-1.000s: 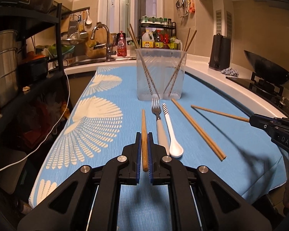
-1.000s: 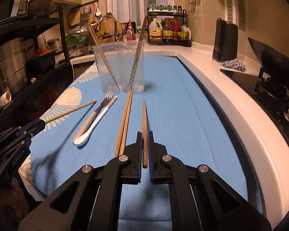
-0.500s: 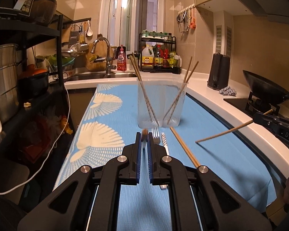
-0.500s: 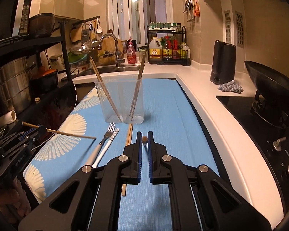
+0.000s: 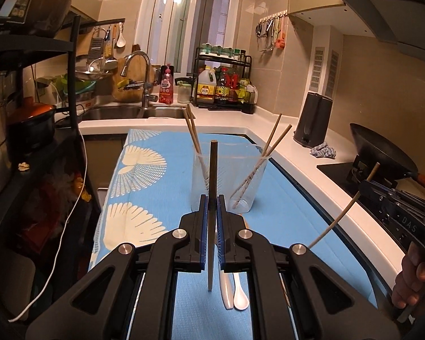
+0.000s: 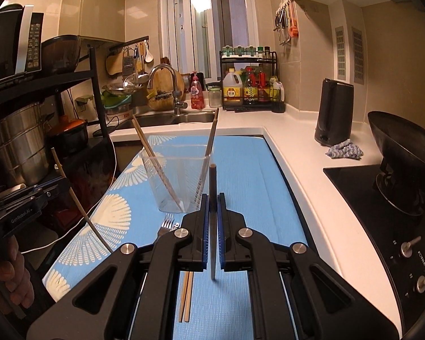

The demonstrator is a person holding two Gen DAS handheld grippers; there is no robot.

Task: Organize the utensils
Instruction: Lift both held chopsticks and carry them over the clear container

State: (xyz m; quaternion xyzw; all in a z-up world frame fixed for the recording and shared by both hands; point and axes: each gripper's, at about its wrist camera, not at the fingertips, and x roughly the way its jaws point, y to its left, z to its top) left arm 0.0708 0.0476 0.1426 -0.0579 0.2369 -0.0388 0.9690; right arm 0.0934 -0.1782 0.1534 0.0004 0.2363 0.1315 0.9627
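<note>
My left gripper is shut on a wooden chopstick, which stands steeply up above the blue cloth. Just behind it is the clear container with several chopsticks leaning inside. A white-handled fork and a white spoon lie under the jaws. My right gripper is shut on another chopstick, also raised, in front of the container. A fork and two chopsticks lie on the cloth below. Each view shows the other gripper at its edge, with its chopstick slanting down.
A wok sits on the black stove at right, with a dark kettle and a rag on the white counter. A black shelf rack with pots and a white cable borders the left. The sink lies behind.
Both grippers have lifted off the cloth with their chopsticks. Each stick has swung from lying flat to standing steeply. The container now sits lower in both views.
</note>
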